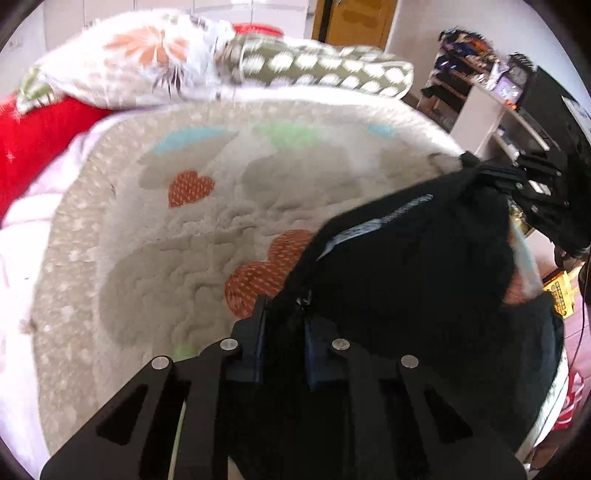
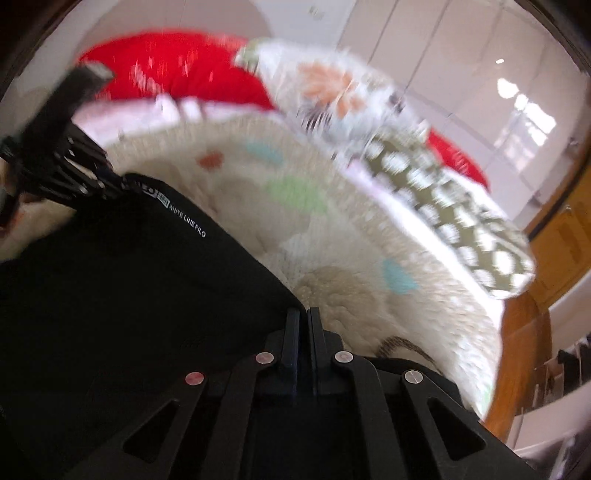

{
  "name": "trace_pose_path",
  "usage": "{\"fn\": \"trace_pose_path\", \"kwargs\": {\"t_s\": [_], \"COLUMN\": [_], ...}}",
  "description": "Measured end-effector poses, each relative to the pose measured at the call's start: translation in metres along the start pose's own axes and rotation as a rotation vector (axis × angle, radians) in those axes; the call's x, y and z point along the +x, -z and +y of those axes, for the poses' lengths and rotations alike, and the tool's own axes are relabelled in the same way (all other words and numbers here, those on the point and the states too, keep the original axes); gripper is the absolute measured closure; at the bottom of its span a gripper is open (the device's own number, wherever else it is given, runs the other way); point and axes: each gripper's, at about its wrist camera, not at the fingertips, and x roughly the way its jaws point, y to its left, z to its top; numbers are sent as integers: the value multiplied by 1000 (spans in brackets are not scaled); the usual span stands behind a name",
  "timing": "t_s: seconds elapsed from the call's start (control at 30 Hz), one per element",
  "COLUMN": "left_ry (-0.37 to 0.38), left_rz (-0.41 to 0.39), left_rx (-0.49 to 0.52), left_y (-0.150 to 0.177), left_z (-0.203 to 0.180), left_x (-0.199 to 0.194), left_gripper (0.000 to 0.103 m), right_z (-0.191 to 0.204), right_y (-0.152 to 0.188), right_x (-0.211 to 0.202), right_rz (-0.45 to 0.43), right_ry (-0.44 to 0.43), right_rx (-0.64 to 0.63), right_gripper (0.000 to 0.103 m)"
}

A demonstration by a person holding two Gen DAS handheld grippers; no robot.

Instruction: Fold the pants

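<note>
covering most of both views is a fluffy cream blanket (image 1: pixel 207 236) with red hearts and pale blue and green patches, spread over a bed. at 12 o'clock in the left wrist view there's a white floral pillow (image 1: pixel 136 66) next to an olive one with white dots (image 1: pixel 325 70), and a red cushion (image 1: pixel 33 140) pokes in at 9 o'clock. a wooden door (image 1: pixel 354 22) sits at the top and cluttered shelves (image 1: pixel 476 92) are up around 2 o'clock. lots of motion blur, esp. in the right wrist view.

the pants (image 1: pixel 406 266) are plain black, bunched up on the blanket at the near side of the bed, filling roughly 3 to 6 o'clock in the left view and 7 to 10 o'clock in the right. the right view shows small white lettering on the fabric, and the left view a pale tag on it.

left gripper (image 1: pixel 282 314) points down at the bed with its jaws pinching a fold of the black fabric at the pants' edge. right gripper (image 2: pixel 303 321) also angles down, fingers pressed right together at the edge of the pants; looks like it's nipping the cloth, though it's hard to be sure. each gripper shows up in the other's view, at 3 o'clock and at 9 o'clock.
</note>
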Motion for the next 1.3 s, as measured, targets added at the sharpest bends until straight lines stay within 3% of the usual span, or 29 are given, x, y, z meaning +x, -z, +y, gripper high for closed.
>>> {"fn": "trace_pose_path", "kwargs": {"t_s": [0.13, 0.23, 0.4, 0.47, 0.6, 0.73, 0.9, 1.1, 1.2, 1.27, 1.3], "left_ry": [33, 64, 54, 54, 37, 36, 41, 17, 15, 12, 12], "left_rz": [-90, -128, -101, -52, -16, -49, -60, -10, -15, -27, -36], "left_rx": [64, 119, 136, 95, 27, -2, -10, -34, -31, -23, -22], "left_y": [18, 56, 122, 147, 175, 178, 185, 199, 200, 198, 197], "left_z": [-21, -43, -69, -69, -74, -77, -75, -75, -74, -70, -68], "left_x": [-63, -110, -124, -109, -93, -105, -119, -100, -109, -119, -124], "left_gripper": [89, 89, 89, 89, 89, 89, 89, 84, 79, 76, 65], "right_z": [28, 58, 117, 134, 162, 164, 168, 179, 183, 183, 182], "right_y": [24, 54, 121, 147, 179, 178, 174, 184, 182, 179, 176], "right_x": [-87, -148, -203, -193, -159, -156, -176, -149, -151, -161, -168], "right_rz": [-101, -164, -172, -124, -34, -47, -70, 13, 24, 10, -4], "right_ry": [28, 27, -89, -145, -166, -168, -184, -153, -143, -174, -199], "right_rx": [0, 23, 136, 204, 287, 345, 323, 299, 310, 317, 328], "right_gripper": [100, 100, 100, 100, 100, 100, 100, 98, 86, 68, 56]}}
